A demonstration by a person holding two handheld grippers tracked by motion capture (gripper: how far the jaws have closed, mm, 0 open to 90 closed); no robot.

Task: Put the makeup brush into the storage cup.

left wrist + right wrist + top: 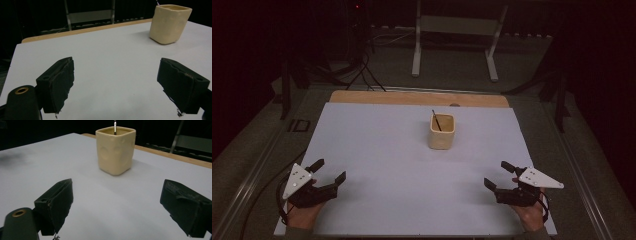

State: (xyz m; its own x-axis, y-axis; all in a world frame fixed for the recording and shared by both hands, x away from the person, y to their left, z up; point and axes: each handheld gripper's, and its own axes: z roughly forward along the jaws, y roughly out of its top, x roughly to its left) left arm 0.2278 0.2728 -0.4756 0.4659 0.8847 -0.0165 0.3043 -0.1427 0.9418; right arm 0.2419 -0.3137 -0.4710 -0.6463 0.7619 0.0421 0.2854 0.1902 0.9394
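Starting from rest, I've got the left gripper (328,173) and right gripper (497,175) at the near corners of the white worktop (377,145), jaws wide on both, gripping nothing. Cream cup (442,131) stands upright toward the far middle, well apart from either, centred ahead of my right jaws. A thin stick (436,120), maybe a stirrer, leans inside. Next I'd reach forward for it.

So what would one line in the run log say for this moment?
left tongs: open, empty | right tongs: open, empty | cream square ceramic cup: upright mid-table, thin dark stick inside, untouched | white table cover
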